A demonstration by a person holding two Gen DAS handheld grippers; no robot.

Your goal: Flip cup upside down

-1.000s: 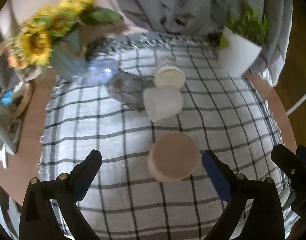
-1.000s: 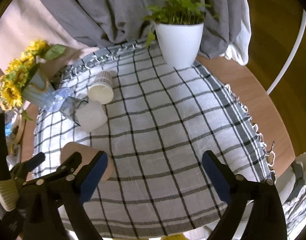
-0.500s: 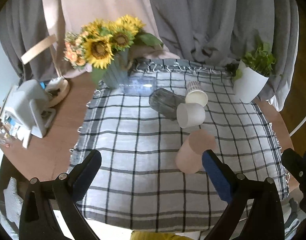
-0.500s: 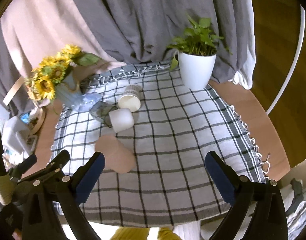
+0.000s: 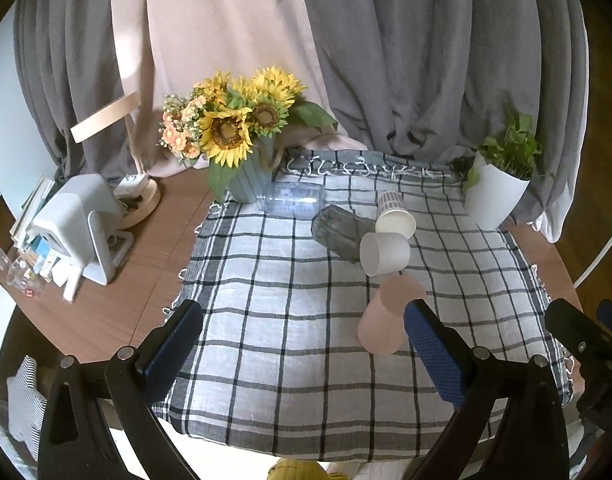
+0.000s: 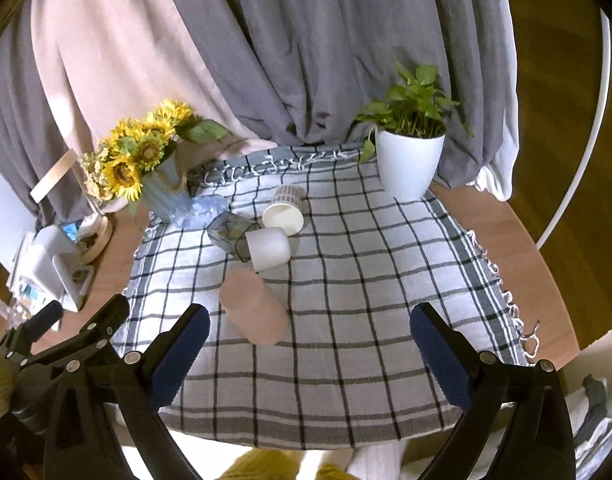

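Checked cloth [image 5: 274, 304] now lies well below both pulled-back grippers, left [image 5: 306, 344] and right [image 6: 309, 348] spread and empty, with the pink cup [image 5: 387, 318] standing inverted, suggesting the flip is done.

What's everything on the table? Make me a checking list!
Surface: checked cloth over a round wooden table.
Job's things: pink cup upside down; white cup, paper cup, grey glass and clear glass lying on their sides.
Clutter: sunflower vase, potted plant, white gadget.
Grippers: left gripper and right gripper open, empty.
Cables: nothing seen.
Surroundings: grey curtain.
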